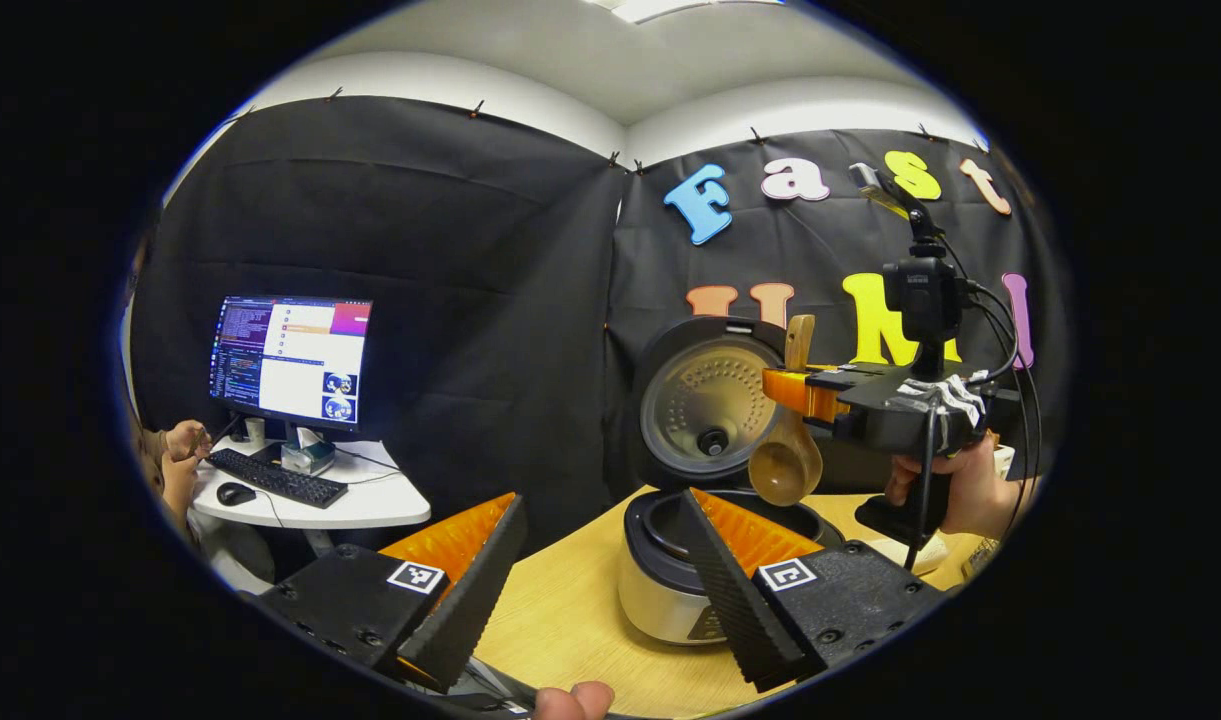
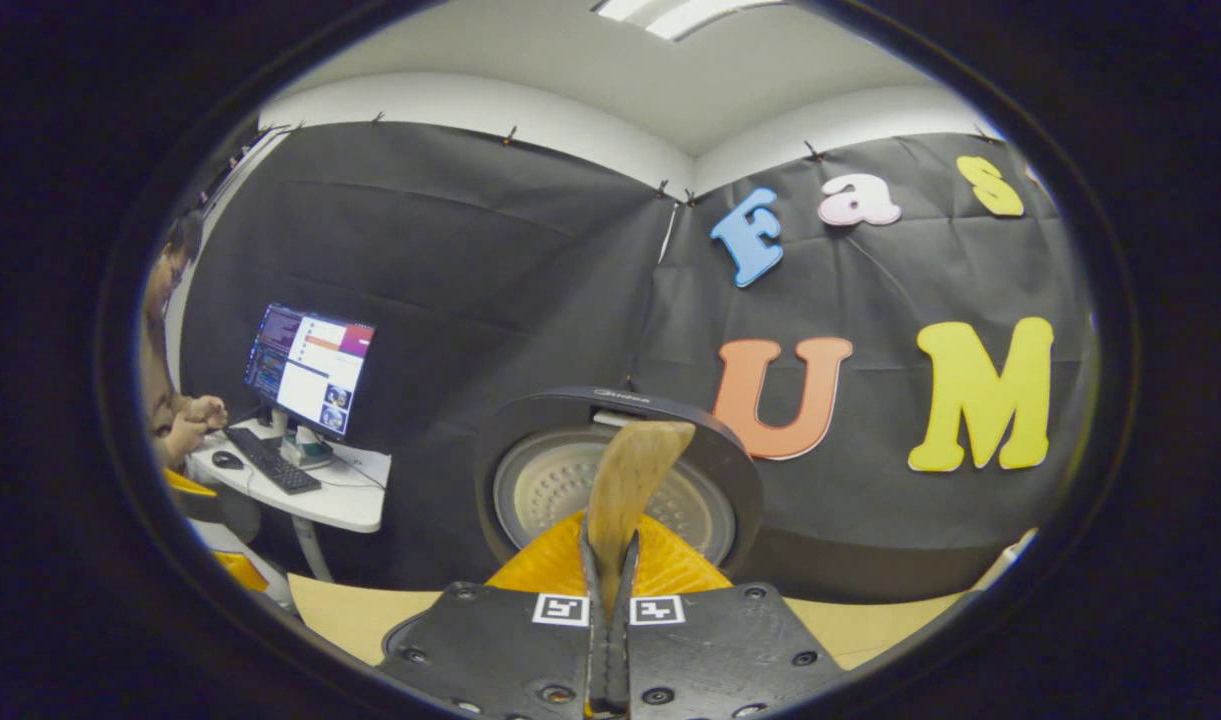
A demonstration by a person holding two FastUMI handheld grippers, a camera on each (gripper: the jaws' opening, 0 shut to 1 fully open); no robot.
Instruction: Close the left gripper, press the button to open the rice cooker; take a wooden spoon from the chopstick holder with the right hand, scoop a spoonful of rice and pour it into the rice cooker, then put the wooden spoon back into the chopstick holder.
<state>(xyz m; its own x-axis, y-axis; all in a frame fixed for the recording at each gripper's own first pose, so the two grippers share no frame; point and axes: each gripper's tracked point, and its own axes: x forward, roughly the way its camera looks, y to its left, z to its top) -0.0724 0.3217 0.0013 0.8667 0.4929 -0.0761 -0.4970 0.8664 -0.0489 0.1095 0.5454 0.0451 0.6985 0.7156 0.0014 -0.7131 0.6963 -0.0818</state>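
Left gripper view: the left gripper (image 1: 600, 560) has its fingers spread apart above the open rice cooker (image 1: 685, 560) — beyond, the right gripper (image 1: 785, 392) clamps the wooden spoon (image 1: 788, 450), bowl hanging over the pot.

Right gripper view: the fingers pinch the spoon's handle (image 2: 625, 500) before the raised lid (image 2: 620, 480).

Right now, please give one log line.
cooker lid: open | right gripper: shut on wooden spoon above pot | left gripper: open
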